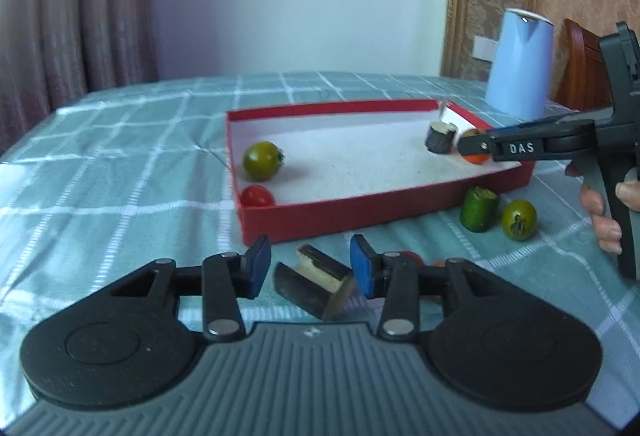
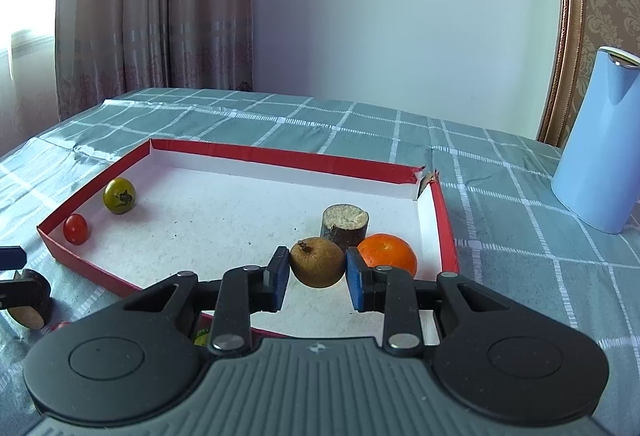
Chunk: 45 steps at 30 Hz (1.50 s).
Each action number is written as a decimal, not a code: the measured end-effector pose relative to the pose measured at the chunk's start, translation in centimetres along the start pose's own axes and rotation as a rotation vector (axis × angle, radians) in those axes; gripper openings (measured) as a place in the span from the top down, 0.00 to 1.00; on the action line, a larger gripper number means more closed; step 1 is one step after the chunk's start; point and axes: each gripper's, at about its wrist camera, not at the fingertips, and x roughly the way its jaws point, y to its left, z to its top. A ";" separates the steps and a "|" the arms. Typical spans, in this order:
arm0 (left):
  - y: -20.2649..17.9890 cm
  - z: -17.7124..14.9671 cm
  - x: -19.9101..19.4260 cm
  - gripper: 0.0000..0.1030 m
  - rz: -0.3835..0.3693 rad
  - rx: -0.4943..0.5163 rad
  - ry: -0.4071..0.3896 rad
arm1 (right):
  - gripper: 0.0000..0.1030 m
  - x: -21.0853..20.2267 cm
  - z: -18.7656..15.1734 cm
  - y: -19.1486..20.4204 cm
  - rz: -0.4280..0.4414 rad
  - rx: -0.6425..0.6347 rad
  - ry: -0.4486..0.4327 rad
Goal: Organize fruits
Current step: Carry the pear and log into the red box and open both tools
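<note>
Fruits lie mostly in the red box (image 2: 288,155): a green tomato (image 2: 119,195) and red tomato (image 2: 75,228) at nine o'clock, an orange (image 2: 390,254) and a brown stump (image 2: 345,226) at three. The right gripper (image 2: 317,278) is clamped on a brown fruit (image 2: 318,263) over the box floor. The left gripper (image 1: 310,268) stands narrowly parted around a dark split piece (image 1: 316,286) on the counter (image 1: 120,155), pads not pressing.

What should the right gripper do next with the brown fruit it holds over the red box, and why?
Probably open the right gripper and let go. Its pads clasp the brown fruit low inside the red box, beside the orange and the dark stub, so it seems to sit where it belongs.
</note>
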 end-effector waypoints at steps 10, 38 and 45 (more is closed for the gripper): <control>-0.6 -0.5 -0.5 0.64 -0.011 0.077 -0.034 | 0.71 0.1 0.0 0.0 0.005 -0.002 0.004; -1.6 7.7 10.3 0.63 0.145 -0.014 0.018 | 0.71 5.4 2.5 1.0 0.019 0.003 0.087; -1.4 7.4 10.2 0.53 0.147 -0.012 -0.003 | 0.71 6.3 2.8 0.9 0.042 0.021 0.119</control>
